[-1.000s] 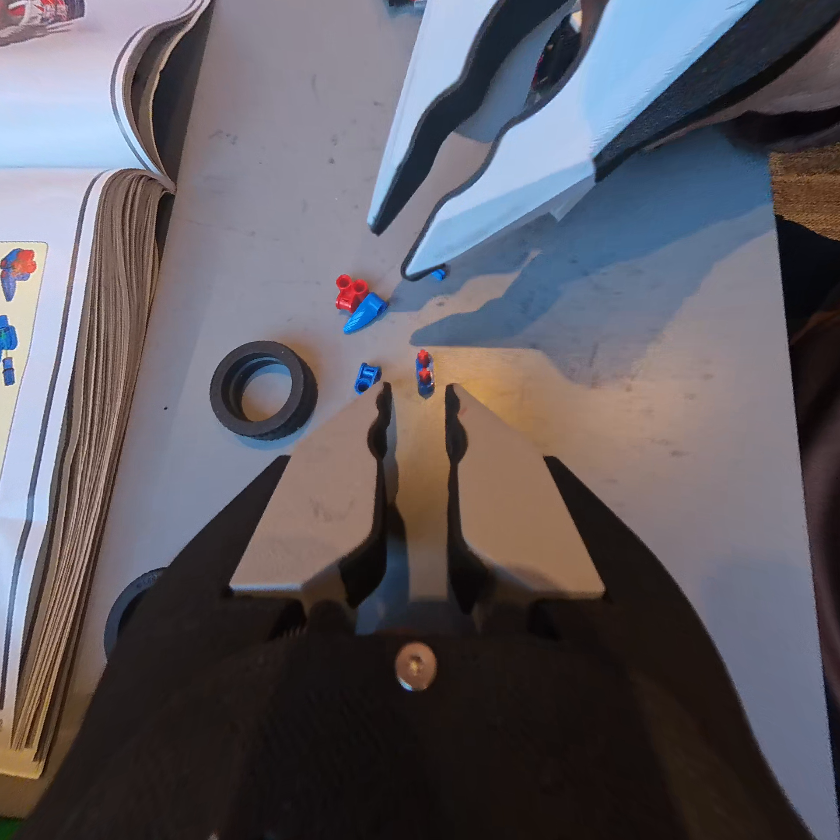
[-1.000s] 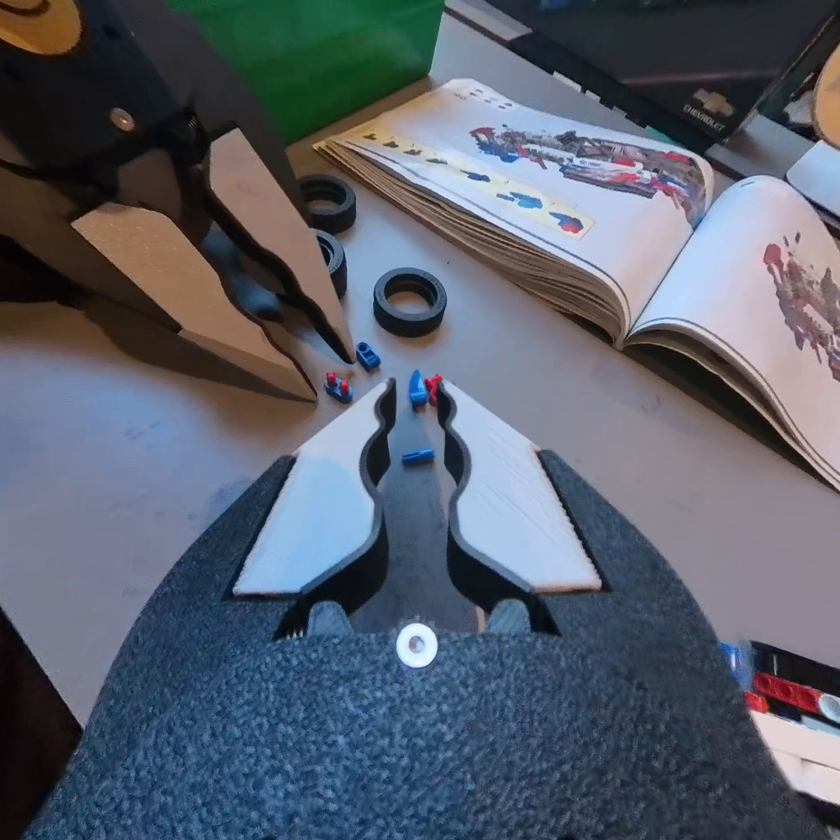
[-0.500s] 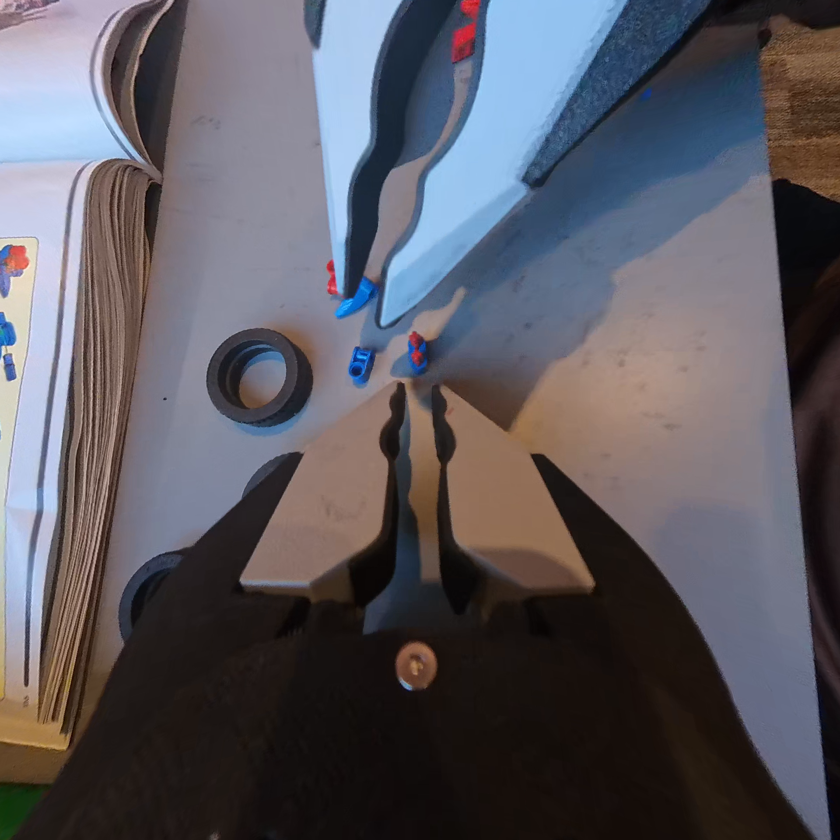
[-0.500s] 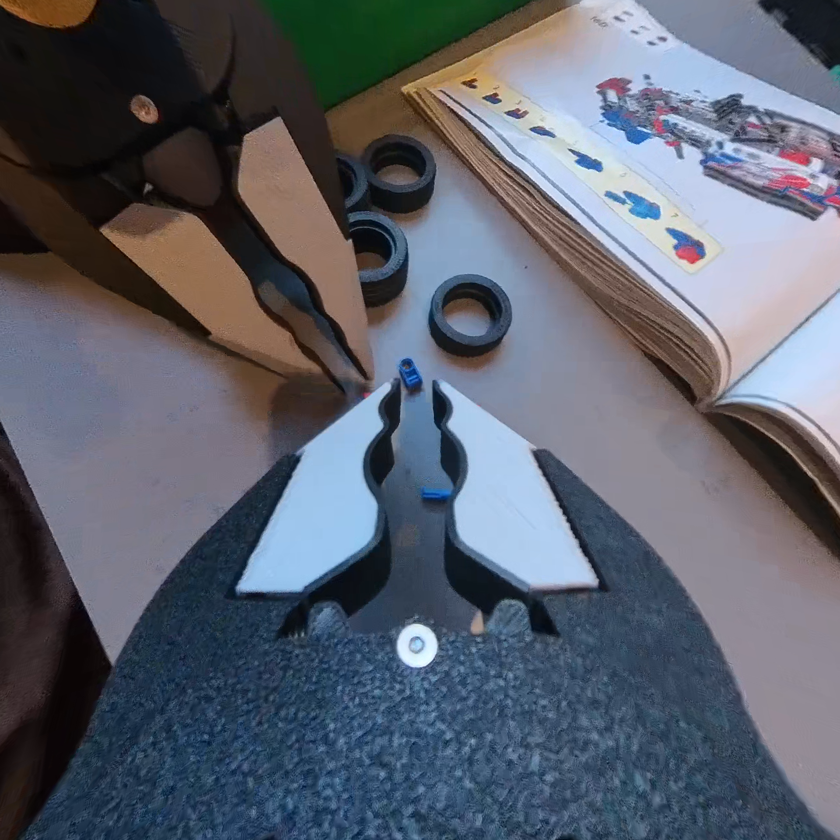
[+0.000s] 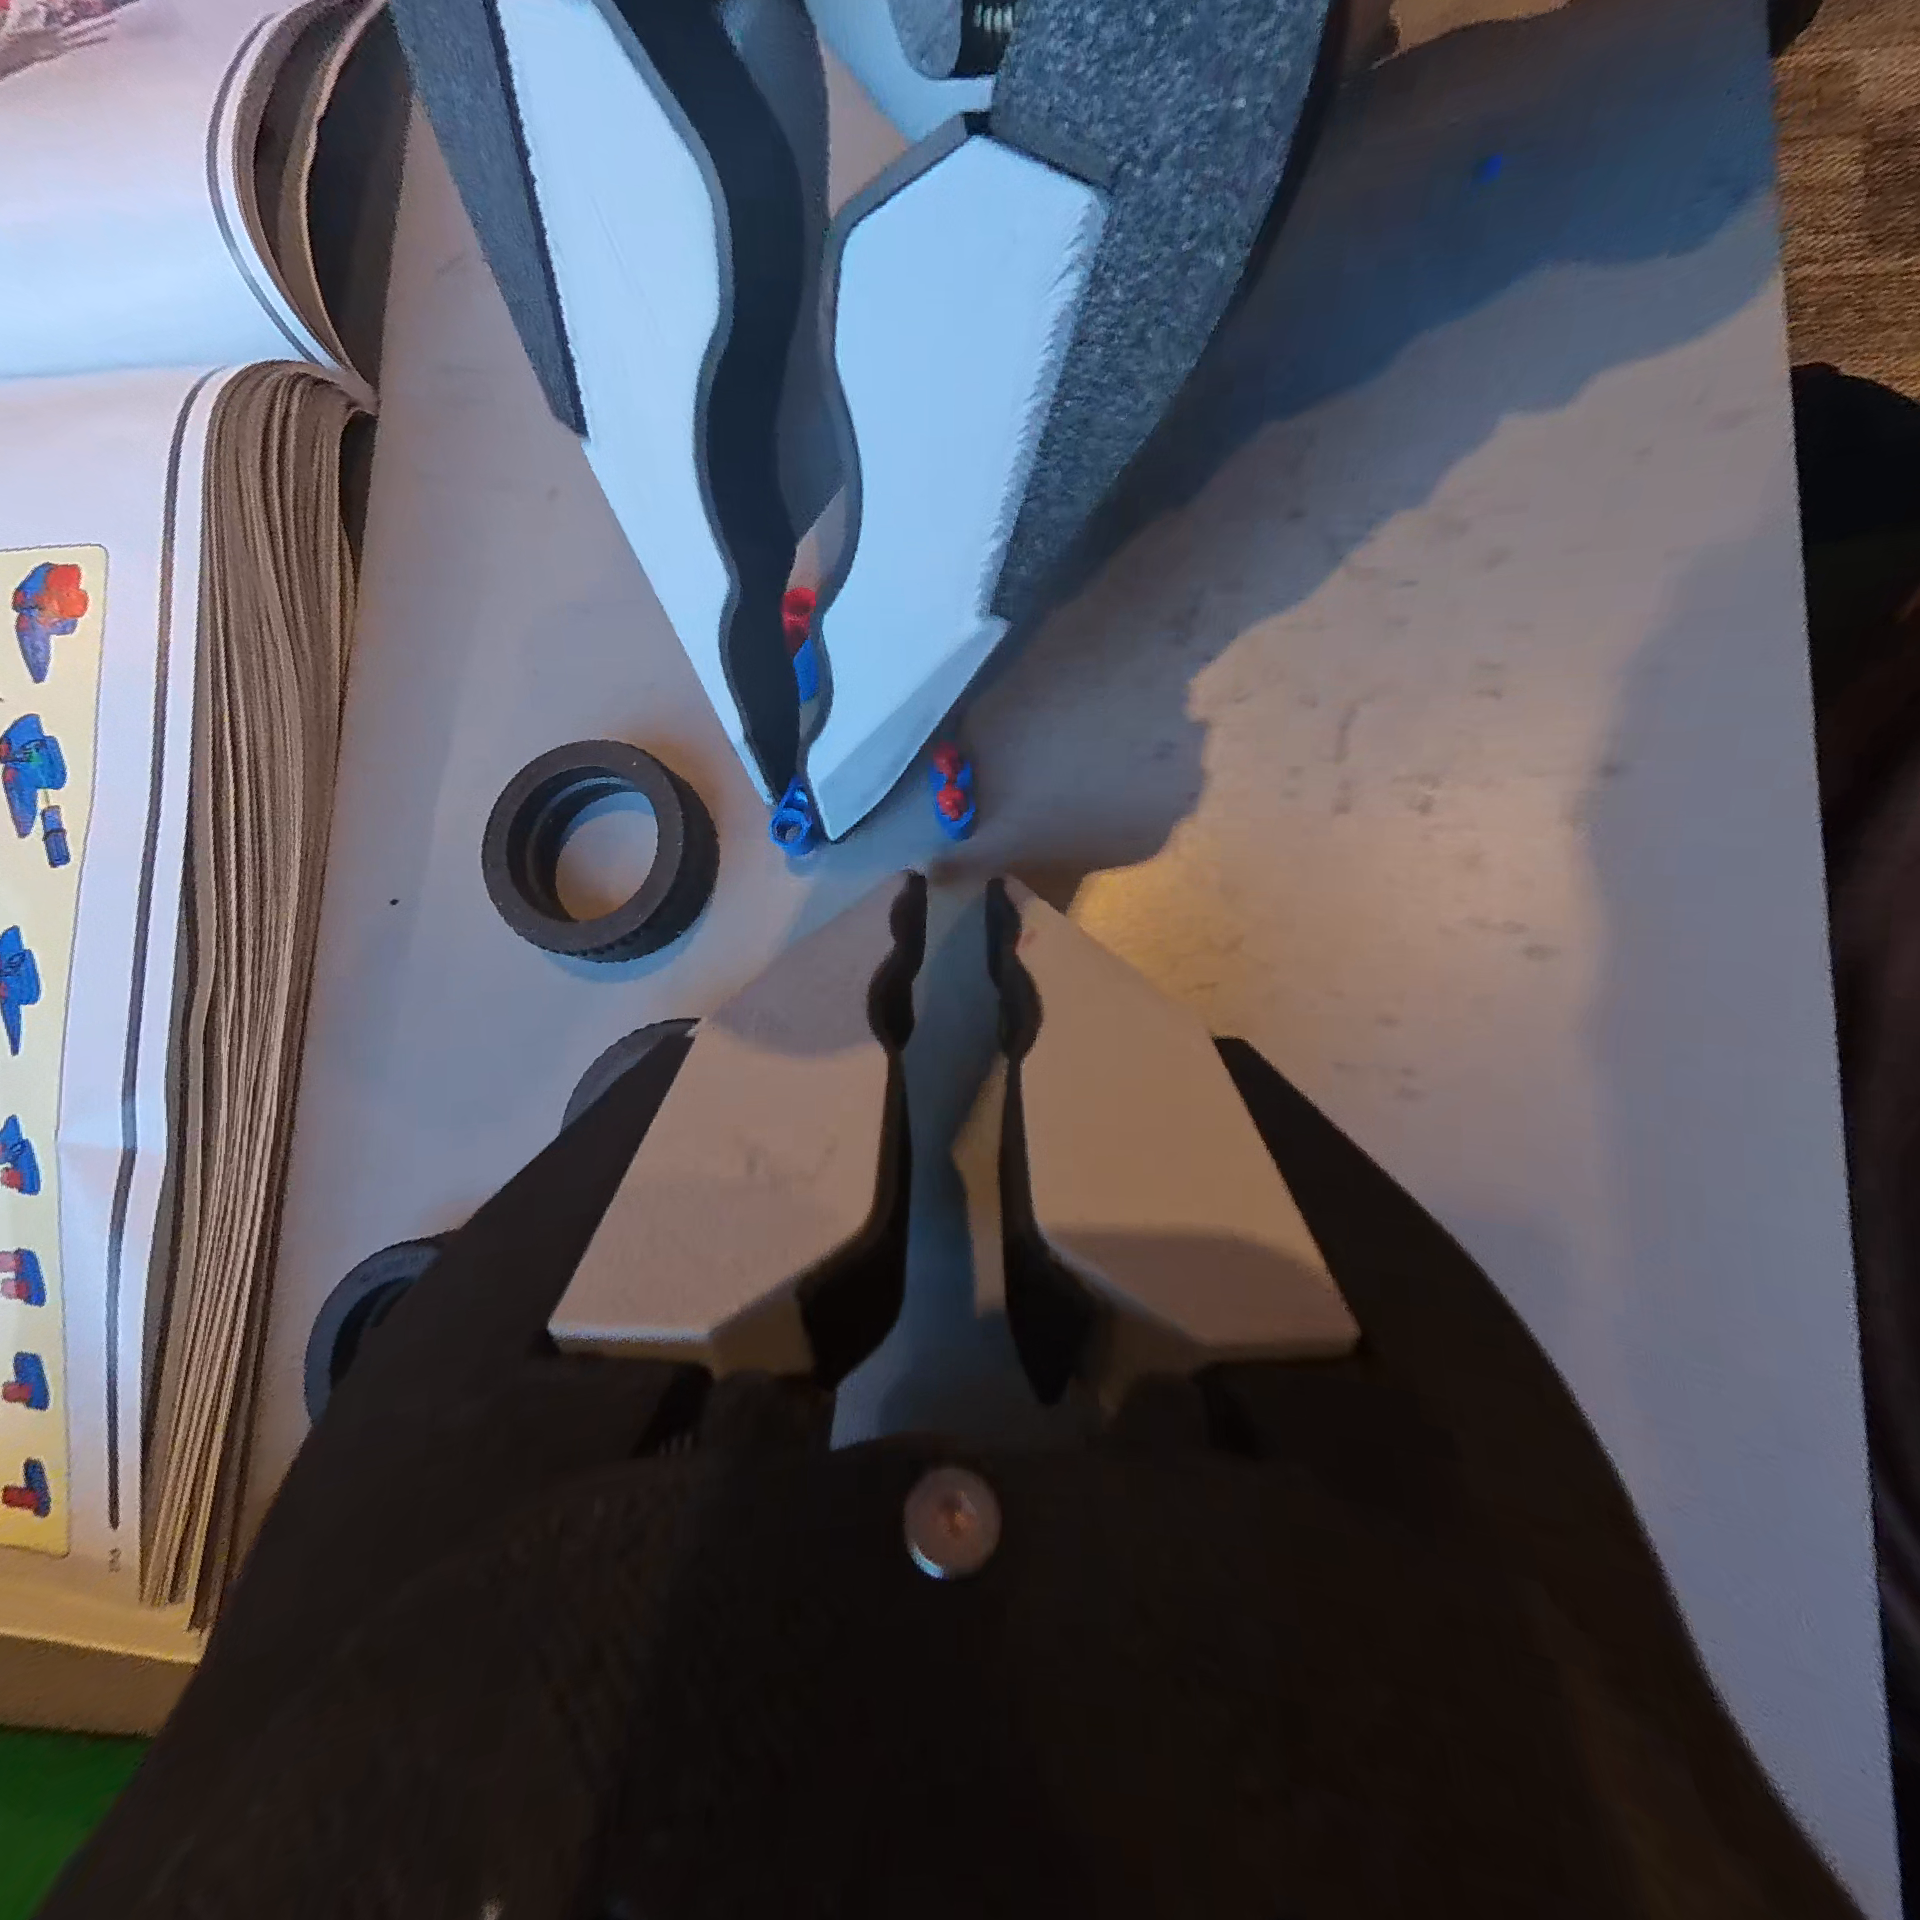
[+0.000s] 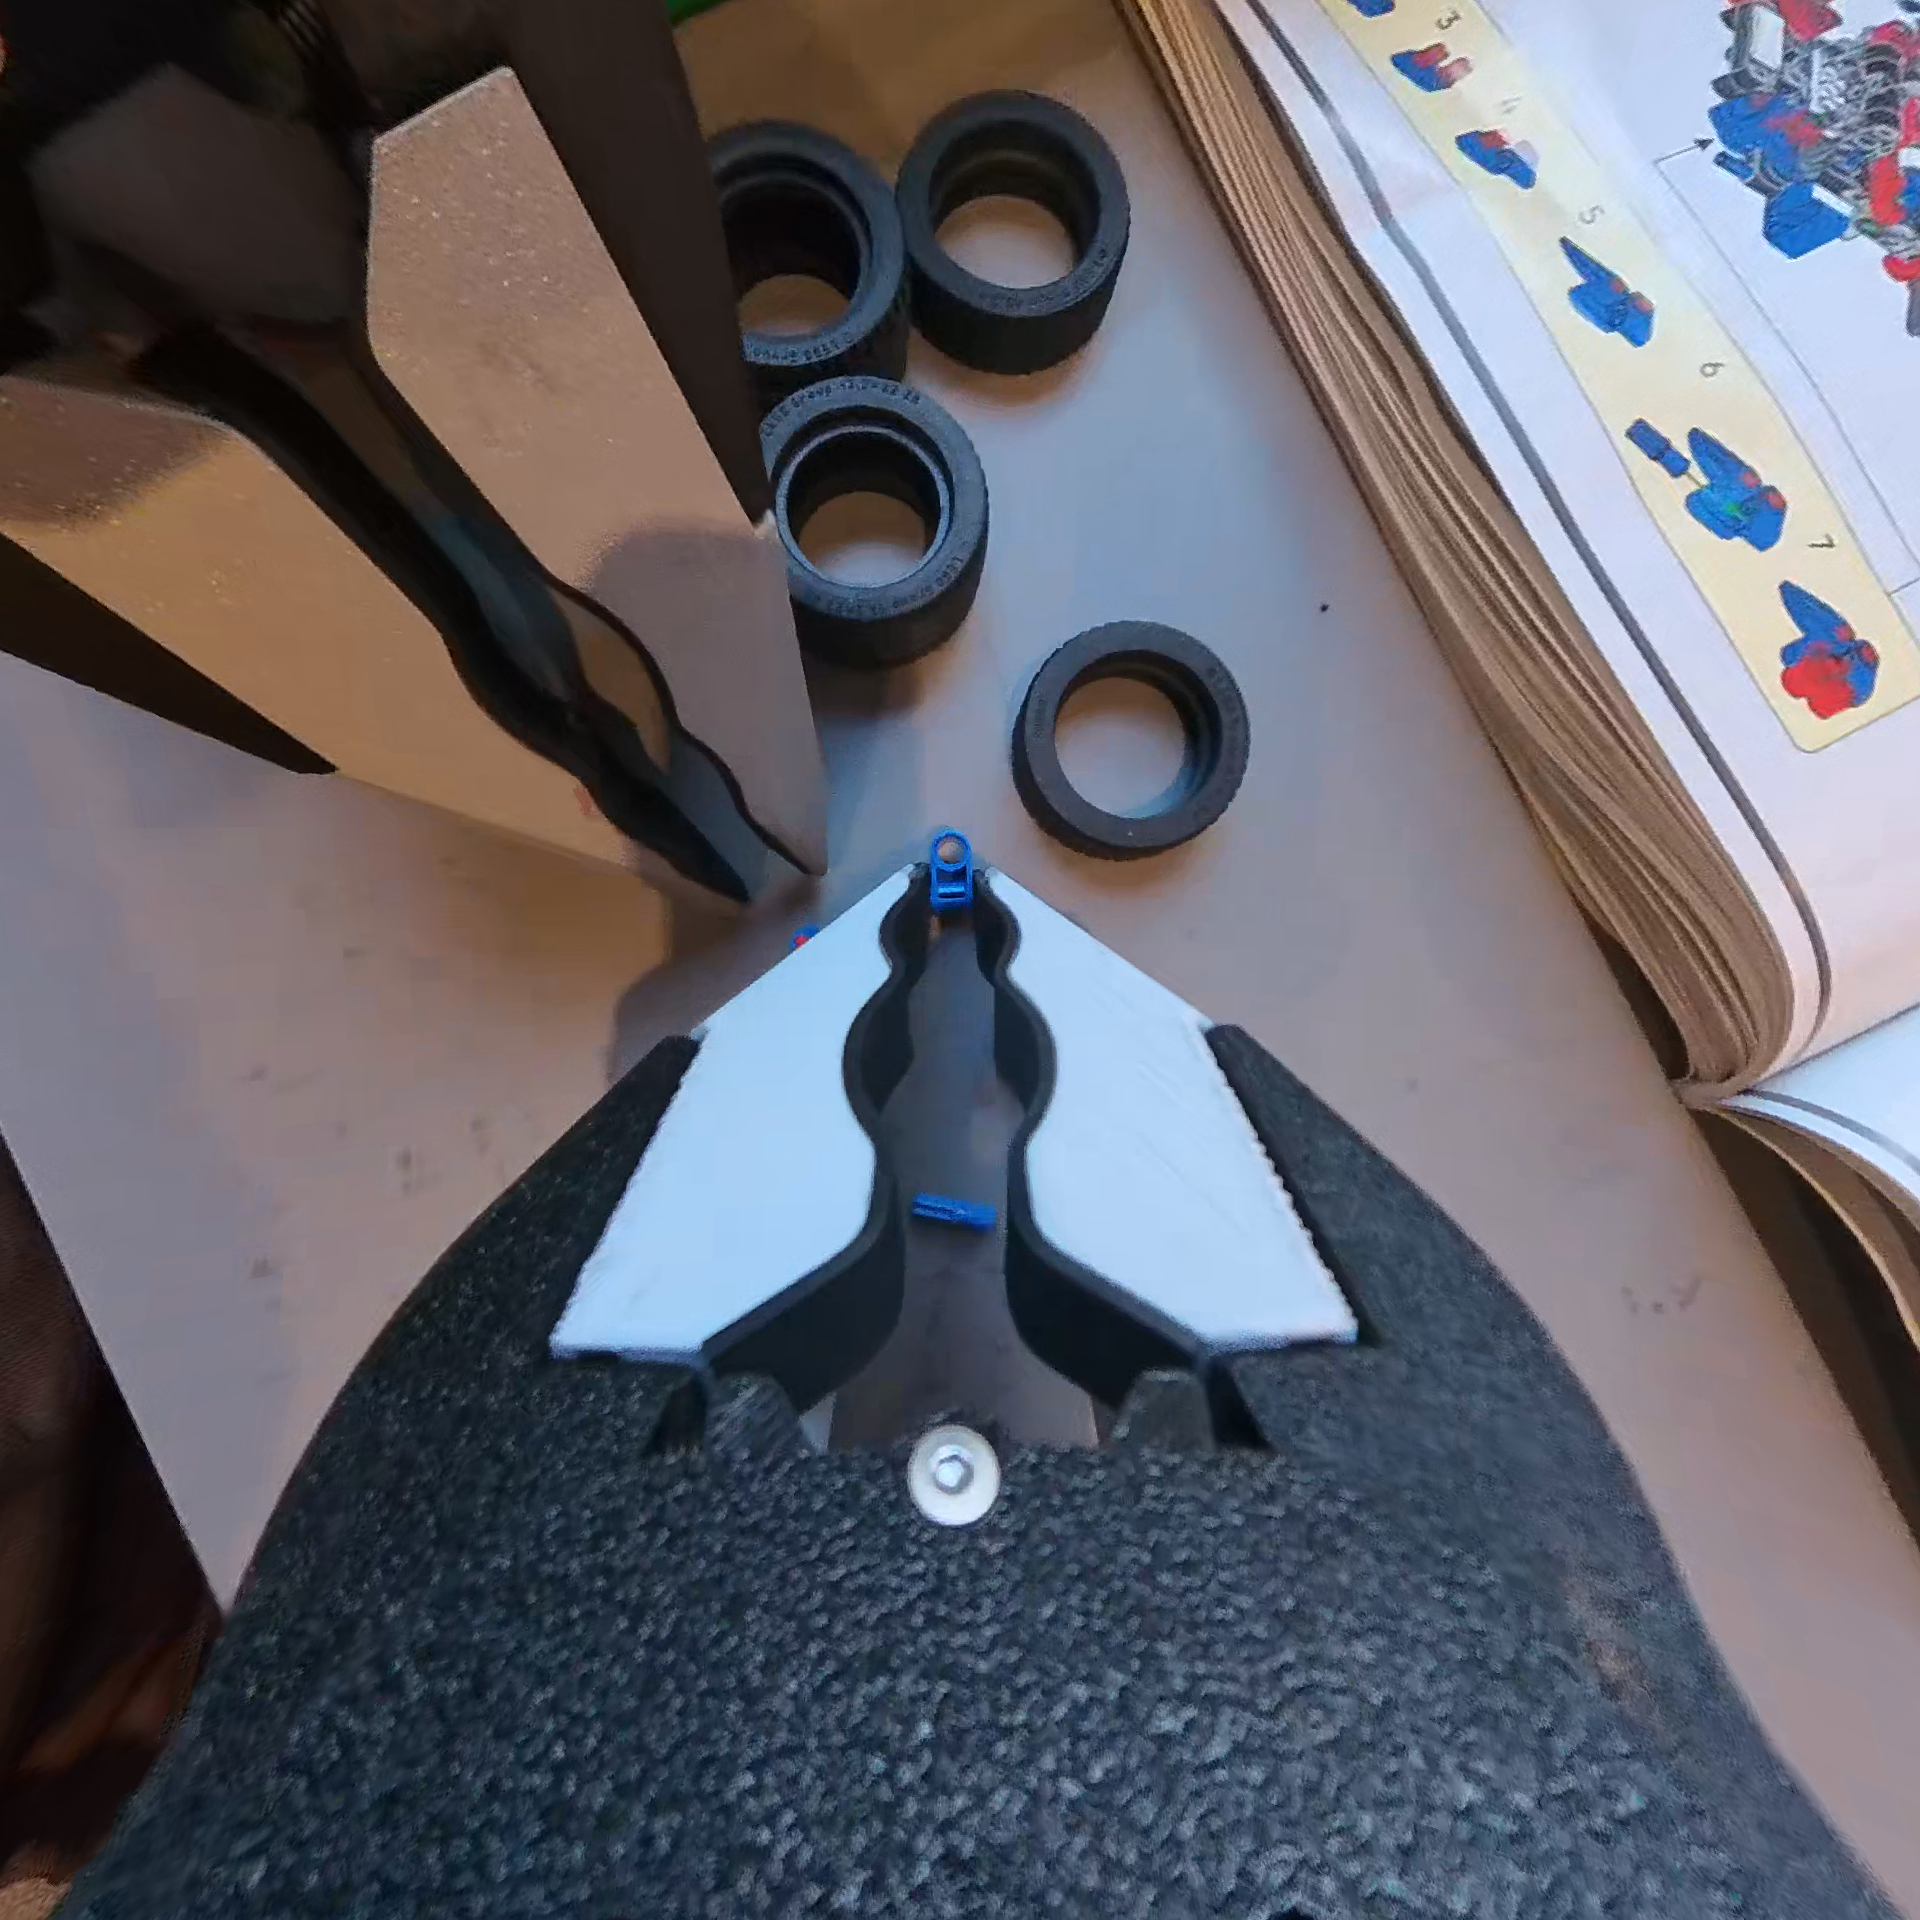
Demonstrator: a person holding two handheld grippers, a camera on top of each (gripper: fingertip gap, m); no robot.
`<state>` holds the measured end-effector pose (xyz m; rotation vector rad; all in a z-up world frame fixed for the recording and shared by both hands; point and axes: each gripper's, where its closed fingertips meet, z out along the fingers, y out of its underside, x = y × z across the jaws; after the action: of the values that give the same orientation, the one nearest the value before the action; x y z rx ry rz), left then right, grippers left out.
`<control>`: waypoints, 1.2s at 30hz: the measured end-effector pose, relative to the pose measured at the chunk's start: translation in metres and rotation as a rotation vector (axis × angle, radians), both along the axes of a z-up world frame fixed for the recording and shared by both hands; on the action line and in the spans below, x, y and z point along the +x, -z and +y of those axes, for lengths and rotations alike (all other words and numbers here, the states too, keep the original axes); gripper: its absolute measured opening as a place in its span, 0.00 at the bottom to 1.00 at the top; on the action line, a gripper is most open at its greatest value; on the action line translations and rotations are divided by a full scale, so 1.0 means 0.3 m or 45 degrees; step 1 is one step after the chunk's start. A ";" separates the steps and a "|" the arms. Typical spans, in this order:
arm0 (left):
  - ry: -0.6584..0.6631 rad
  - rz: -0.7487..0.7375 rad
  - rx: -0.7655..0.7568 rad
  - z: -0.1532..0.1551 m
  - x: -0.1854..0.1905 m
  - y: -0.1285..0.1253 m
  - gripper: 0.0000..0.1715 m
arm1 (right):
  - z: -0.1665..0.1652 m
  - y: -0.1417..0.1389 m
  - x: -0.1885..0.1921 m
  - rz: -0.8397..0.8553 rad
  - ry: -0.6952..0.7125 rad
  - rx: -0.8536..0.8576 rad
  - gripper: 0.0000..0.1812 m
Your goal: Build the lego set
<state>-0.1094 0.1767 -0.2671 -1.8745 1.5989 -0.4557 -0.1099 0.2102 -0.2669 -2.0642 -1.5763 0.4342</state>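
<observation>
Small blue connector piece (image 6: 950,871) pinched between the tips of the right gripper (image 6: 950,883), ring end poking out past the tips, low over the grey bench (image 6: 1299,1039). Same piece (image 5: 793,821) seen at the tips of the right gripper (image 5: 805,810) in the left wrist view, touching or almost touching the bench (image 5: 1455,935); hard to tell which. Jaws of the right gripper nearly together, closed on that piece. Short blue pin (image 6: 953,1212) lying on the bench under the right gripper, between its fingers. Red and blue piece (image 5: 800,634) glimpsed through the same gap from the other side.

Small blue piece with two red studs (image 5: 951,792) on the bench just beside the right gripper's tips and just ahead of the left gripper (image 5: 954,883). Left gripper (image 6: 774,873) slightly parted, holding nothing, tips close to the bench and near the right gripper's tips.

Black tyre (image 5: 600,855) lying flat beside the connector piece, towards the open instruction book (image 5: 156,831). Four tyres in the right wrist view: one (image 6: 1130,738) nearest the right gripper, one (image 6: 878,530) behind it next to the left gripper, two more (image 6: 1013,229) (image 6: 810,260) farther back. Instruction book (image 6: 1558,416) open along the bench edge, a strip of small coloured step drawings on its page.
</observation>
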 end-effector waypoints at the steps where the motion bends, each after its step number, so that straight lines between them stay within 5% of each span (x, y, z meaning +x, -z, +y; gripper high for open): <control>1: -0.003 0.001 -0.001 0.001 -0.001 0.000 0.05 | 0.001 -0.006 0.001 0.013 0.015 -0.005 0.04; 12: -0.054 -0.002 -0.012 0.021 -0.012 0.000 0.05 | -0.077 -0.054 0.153 0.125 0.272 -0.067 0.04; 18: -0.002 -0.040 -0.041 -0.010 0.020 0.000 0.05 | -0.171 0.007 0.185 0.109 0.215 -0.094 0.04; 25: -0.002 -0.102 -0.070 -0.007 0.040 0.000 0.09 | -0.154 -0.010 0.236 -0.056 0.104 0.120 0.07; 32: -0.009 -0.123 -0.054 0.000 0.056 0.001 0.08 | -0.087 -0.010 0.245 -0.039 0.260 0.161 0.05; 36: -0.004 -0.123 -0.057 -0.003 0.061 0.002 0.05 | -0.149 -0.041 0.234 0.128 0.316 -0.002 0.06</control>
<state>-0.0910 0.1759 -0.2676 -1.8584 1.5334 -0.5763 -0.0398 0.1656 -0.2545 -2.1686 -1.2432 0.4399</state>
